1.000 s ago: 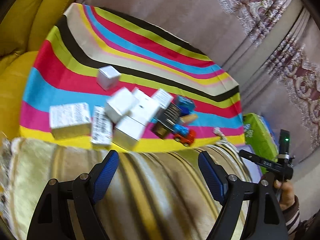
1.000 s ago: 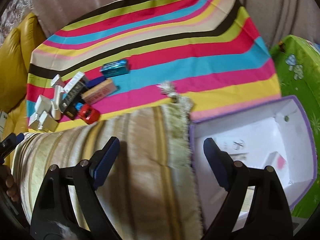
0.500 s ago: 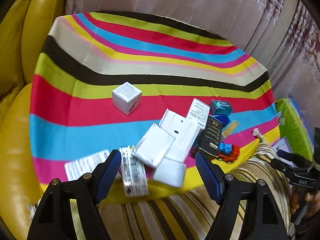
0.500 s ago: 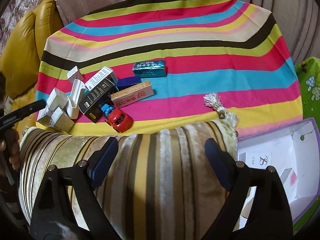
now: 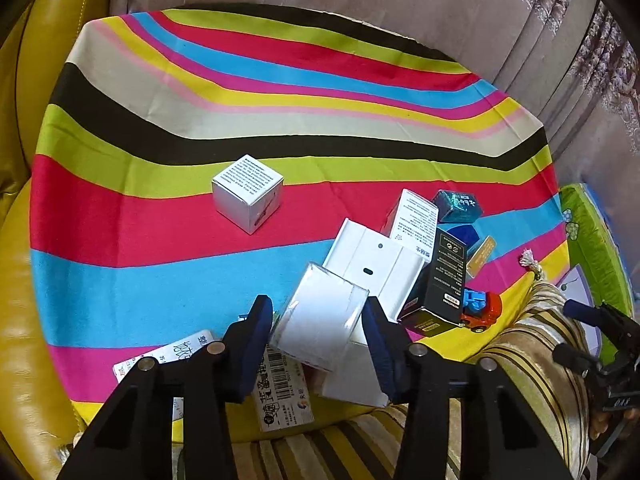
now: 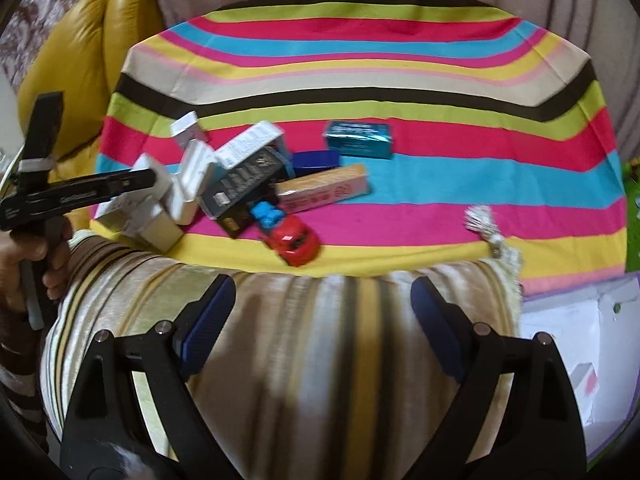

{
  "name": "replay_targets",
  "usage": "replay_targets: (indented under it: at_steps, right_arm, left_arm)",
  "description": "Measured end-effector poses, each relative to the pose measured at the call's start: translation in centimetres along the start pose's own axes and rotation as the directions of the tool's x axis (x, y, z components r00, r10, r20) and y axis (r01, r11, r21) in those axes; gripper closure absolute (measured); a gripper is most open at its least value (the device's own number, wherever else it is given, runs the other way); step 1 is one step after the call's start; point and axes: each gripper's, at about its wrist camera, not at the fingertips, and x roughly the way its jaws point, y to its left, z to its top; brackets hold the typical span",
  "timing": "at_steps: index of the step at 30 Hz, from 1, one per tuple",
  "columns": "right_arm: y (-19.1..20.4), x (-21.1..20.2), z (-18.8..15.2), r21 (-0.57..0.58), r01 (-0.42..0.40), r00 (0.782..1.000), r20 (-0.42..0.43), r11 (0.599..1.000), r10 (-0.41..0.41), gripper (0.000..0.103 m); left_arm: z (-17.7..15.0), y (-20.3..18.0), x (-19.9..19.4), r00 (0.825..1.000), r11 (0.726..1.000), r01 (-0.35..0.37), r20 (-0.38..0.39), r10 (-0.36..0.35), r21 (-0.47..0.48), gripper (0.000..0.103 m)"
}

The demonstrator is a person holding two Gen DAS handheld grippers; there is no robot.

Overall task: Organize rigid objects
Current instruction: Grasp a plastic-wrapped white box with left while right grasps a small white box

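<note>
Left wrist view looks down on the striped cloth (image 5: 200, 272) spread over the table, with a striped cushion (image 5: 532, 360) at its near edge and the clutter of boxes heaped along that edge. Its fingers (image 5: 256, 344) straddle a white box (image 5: 320, 328) that lies tilted on the pile, one pad at each long side, so its long axis runs away between them; whether the pads already touch the box I cannot tell. The left gripper (image 5: 318, 340) is plainly the nearer hand. The right gripper (image 6: 324, 316) hangs back over the cushion, fingers spread wide on nothing, well short of the red car (image 6: 294, 240). A lone cube box (image 5: 248, 192) stands apart, farther up the cloth.
</note>
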Motion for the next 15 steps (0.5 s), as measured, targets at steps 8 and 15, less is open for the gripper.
replay_targets:
  at_steps: [8,15]
  right_arm:
    - [4.7,1.0,0.8,-0.119,-0.070,0.998,0.001,0.990,0.070,0.012]
    - [9.2,3.0,1.5,-0.244,-0.115,0.993,-0.032,0.963,0.111,0.012]
  left_arm:
    - [-0.2,1.3,-0.7,0.995,0.993,0.094,0.042,-0.092,-0.066,0.057]
    - [-0.5,2.6,-1.5,0.982,0.976,0.168,0.104,-0.155,-0.138,0.057]
